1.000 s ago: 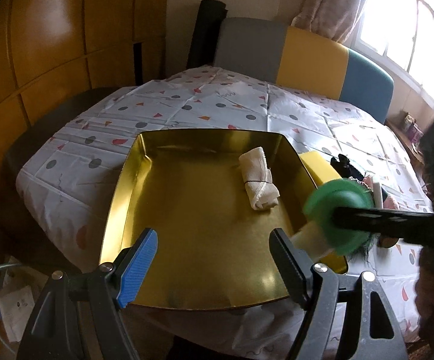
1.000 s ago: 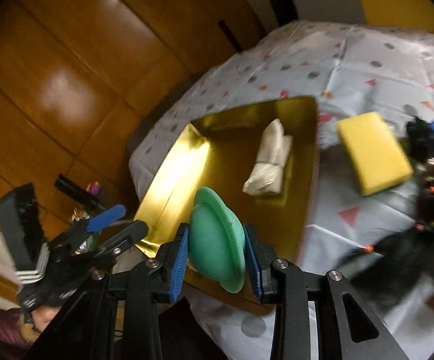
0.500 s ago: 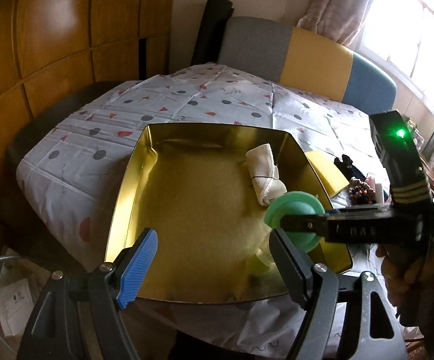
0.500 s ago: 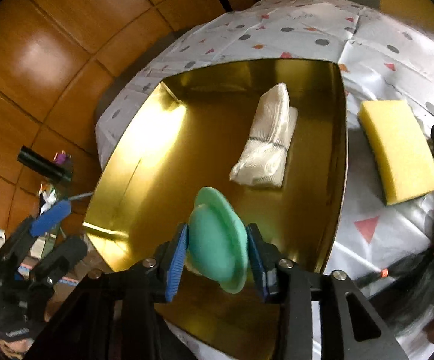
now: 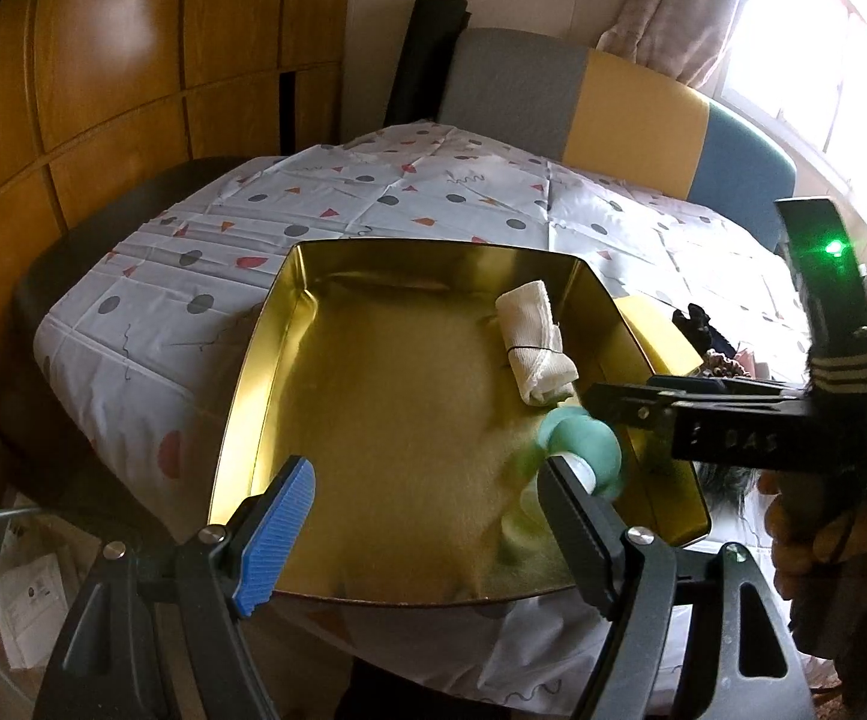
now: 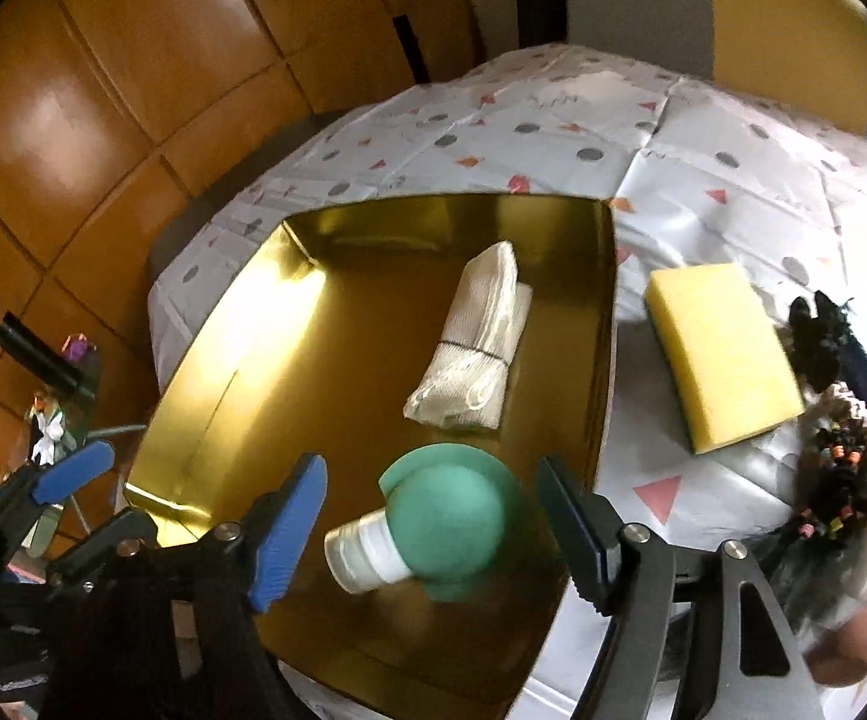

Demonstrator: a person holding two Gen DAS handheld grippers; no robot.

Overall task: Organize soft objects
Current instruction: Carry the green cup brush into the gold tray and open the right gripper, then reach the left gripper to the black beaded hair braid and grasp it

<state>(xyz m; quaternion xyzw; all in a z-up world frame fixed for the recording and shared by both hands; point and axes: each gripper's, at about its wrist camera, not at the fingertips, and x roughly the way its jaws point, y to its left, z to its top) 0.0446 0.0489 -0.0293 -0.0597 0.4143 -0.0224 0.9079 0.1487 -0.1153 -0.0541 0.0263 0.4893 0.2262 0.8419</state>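
The green toy [image 6: 445, 525] lies in the gold tray [image 6: 604, 324] beside the cloth roll [image 6: 475, 348], free between the right gripper's [image 6: 433, 531] opening jaws, which pinched it a second ago. The sponge [image 6: 721, 354] remains on the bench [image 6: 553, 120]; the left gripper [image 5: 427, 516] hovers, jaws spread and empty.

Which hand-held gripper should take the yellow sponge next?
Right, probably. The yellow sponge lies on the tablecloth just past the gold tray's right wall, on the same side as the right hand-held gripper, whose jaws are opening off the green toy. The left hand-held gripper sits at the tray's near-left side.
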